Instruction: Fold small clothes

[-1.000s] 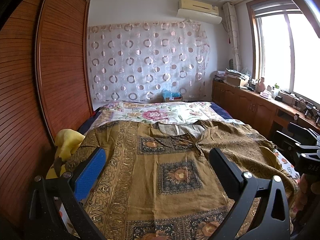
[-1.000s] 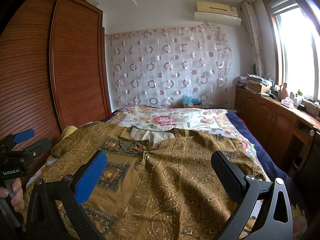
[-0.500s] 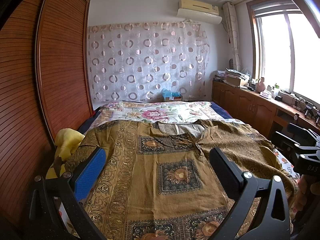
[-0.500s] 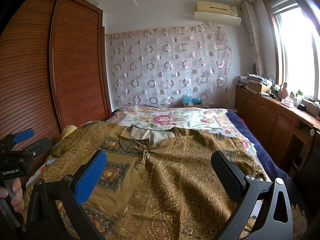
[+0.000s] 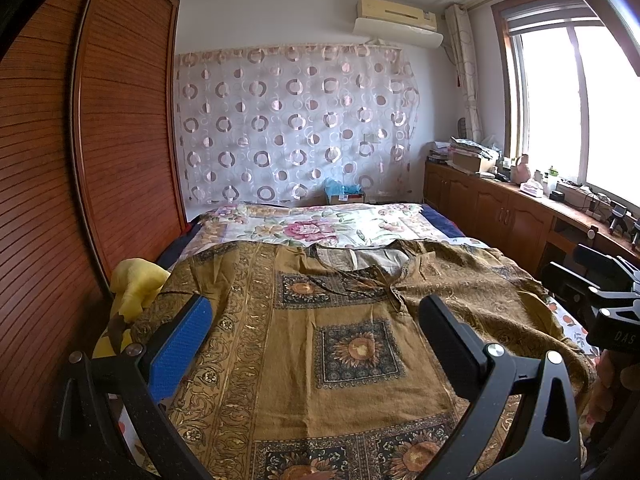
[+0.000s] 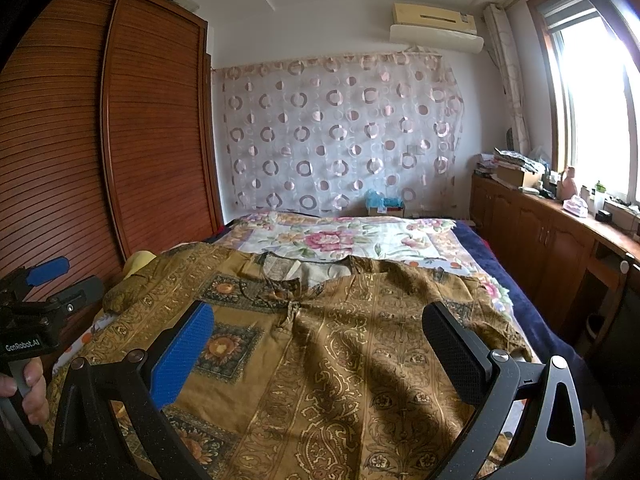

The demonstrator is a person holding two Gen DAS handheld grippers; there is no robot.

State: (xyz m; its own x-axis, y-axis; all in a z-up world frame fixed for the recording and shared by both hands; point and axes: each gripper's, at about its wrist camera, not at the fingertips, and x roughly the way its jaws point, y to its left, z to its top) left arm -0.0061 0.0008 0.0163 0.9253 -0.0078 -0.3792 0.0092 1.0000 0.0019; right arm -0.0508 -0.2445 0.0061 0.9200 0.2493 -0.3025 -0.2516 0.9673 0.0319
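Apparently flat on the bed (image 5: 404, 220), the brown garment (image 5: 352, 344) lies beyond both grippers' wide-spread, empty jaws.

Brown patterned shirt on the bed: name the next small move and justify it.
Probably lower the open left gripper toward the shirt's left sleeve to pinch it. The brown patterned shirt lies spread flat, unfolded, and the right gripper is open too, holding nothing.

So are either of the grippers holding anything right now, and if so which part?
Nothing is held. The left gripper and right gripper are both open above the brown patterned shirt, which lies spread flat on the bed.
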